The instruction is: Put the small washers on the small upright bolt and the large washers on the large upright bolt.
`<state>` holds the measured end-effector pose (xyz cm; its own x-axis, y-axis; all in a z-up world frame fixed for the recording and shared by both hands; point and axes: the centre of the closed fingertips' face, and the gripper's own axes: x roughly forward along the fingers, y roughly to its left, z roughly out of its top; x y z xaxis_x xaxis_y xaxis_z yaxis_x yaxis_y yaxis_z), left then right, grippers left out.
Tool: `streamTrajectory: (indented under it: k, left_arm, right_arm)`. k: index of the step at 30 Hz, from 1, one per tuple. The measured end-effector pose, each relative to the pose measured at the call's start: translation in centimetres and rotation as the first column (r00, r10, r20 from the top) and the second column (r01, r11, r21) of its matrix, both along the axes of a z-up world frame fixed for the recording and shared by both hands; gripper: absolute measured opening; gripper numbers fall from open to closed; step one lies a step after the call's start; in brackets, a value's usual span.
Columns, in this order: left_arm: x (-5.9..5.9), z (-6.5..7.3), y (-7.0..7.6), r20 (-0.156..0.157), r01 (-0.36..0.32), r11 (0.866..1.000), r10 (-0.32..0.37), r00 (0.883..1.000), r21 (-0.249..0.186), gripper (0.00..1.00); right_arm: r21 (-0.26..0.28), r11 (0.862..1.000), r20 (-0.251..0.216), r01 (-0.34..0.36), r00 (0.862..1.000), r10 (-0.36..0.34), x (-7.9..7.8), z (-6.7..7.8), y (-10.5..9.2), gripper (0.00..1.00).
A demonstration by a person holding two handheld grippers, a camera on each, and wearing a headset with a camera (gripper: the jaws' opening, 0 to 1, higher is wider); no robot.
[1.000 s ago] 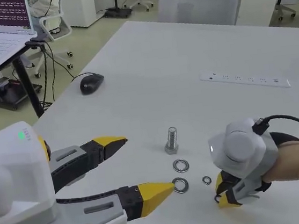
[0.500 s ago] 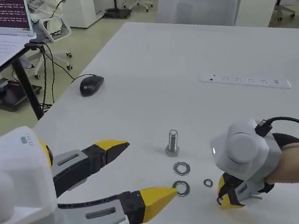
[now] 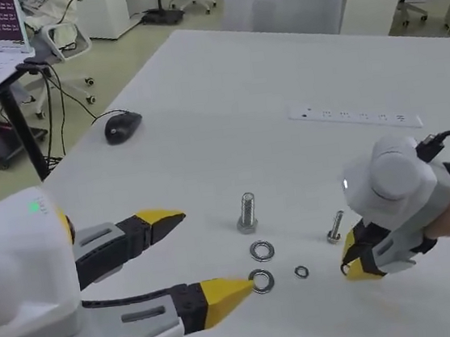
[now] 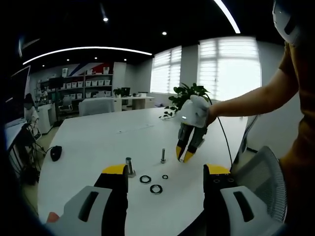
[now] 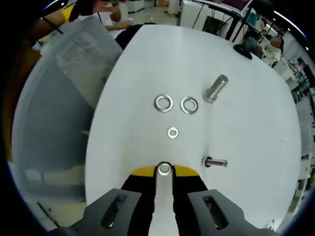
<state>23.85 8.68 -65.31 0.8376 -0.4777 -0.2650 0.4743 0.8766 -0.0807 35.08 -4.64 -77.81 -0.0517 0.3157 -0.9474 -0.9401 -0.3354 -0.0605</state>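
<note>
Lower left, my left gripper (image 3: 204, 252) hangs released, jaws wide. The nearer large flat steel washer (image 3: 269, 281) sits just beside its lower tip, ready for picking. At right, my right gripper (image 3: 354, 268) tilts down, clenched on a small steel washer (image 5: 164, 169) near the small silver upright bolt (image 3: 335, 226), its target. The large silver upright bolt (image 3: 247, 212) stands beyond, centre frame.

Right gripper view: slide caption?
Right gripper holds a small washer beside the small bolt; loose washers lie near the large bolt.
</note>
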Motion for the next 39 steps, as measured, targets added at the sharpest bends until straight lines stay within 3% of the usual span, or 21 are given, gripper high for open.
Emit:
streamTrajectory:
  k: [7,14,25,39]
  left_arm:
    - [1.1,-0.6,0.5,-0.012,0.001,1.0,-0.001,1.0,0.01,0.62]
    - [1.6,-0.6,0.3,-0.013,0.016,1.0,-0.015,1.0,0.019,0.62]
    - [2.0,-0.9,0.5,-0.021,0.015,1.0,-0.014,1.0,0.017,0.62]
    - [2.0,-1.6,1.0,-0.044,-0.002,1.0,0.002,0.999,-0.001,0.62]
  right_arm:
    - [0.017,0.998,0.046,0.054,0.997,-0.054,3.1,2.9,-1.0,0.12]
    - [0.032,0.998,0.078,0.055,0.995,-0.057,4.4,4.4,0.3,0.12]
    - [0.03,0.999,0.082,0.039,0.996,-0.042,5.4,3.6,2.7,0.12]
    - [-0.008,1.0,0.067,0.02,0.998,-0.02,6.0,2.0,3.1,0.12]
